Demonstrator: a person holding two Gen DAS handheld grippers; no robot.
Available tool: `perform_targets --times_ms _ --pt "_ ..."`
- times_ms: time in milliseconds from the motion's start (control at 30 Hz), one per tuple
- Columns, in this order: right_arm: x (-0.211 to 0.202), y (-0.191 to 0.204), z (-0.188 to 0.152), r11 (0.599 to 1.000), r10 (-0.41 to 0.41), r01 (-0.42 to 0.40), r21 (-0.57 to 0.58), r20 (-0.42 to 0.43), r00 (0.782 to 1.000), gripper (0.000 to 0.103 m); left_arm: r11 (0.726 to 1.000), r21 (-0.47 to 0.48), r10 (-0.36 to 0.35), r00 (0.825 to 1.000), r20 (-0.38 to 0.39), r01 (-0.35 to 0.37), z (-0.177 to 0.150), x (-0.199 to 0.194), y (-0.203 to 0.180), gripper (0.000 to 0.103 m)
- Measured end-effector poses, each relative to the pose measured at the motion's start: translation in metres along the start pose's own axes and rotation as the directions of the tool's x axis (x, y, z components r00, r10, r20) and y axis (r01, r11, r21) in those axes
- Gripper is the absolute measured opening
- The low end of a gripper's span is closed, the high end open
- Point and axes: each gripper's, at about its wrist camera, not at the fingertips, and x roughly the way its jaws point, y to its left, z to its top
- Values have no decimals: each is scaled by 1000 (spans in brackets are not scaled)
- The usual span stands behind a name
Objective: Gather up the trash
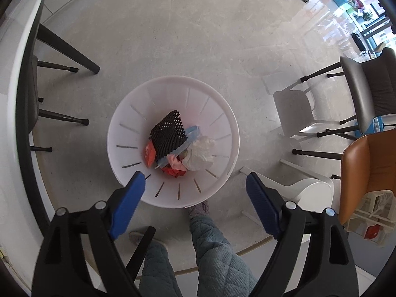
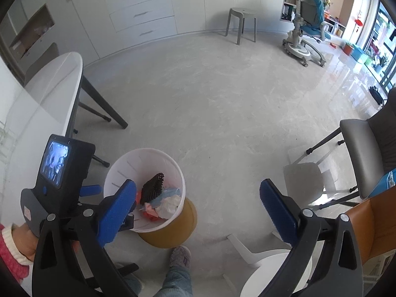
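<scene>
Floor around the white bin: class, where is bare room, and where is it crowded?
Bare floor runs from the white bin to the drawers. Crowded: chair legs on one side, table legs on the other.

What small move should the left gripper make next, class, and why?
Probably lift the left gripper away from the white bin. Its jaws are open and empty above the bin, and the black mesh piece already lies inside on the other rubbish, so it seems free to fetch more.

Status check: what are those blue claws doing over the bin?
Left gripper open, empty, above white bin. Right gripper open, empty. Trash inside. Nothing blocking.
</scene>
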Motion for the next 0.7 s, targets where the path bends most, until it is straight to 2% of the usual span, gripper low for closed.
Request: perform_targets --times_ms 333,567,633,700 --pt "2 2 0 1000 -15 15 -7 7 1000 99 1000 -12 8 1000 4 -8 0 -7 5 80" --pt "-13 -4 9 999 -45 45 1 53 998 99 1000 -11 10 988 155 -8 -22 -85 3 83" --pt "-19 -1 11 999 -44 44 3 68 997 99 999 -31 37 978 207 -31 -34 -114 10 93" --pt "-25 4 12 999 -36 37 -2 77 996 99 996 -76 64 964 259 -46 -49 -142 25 94"
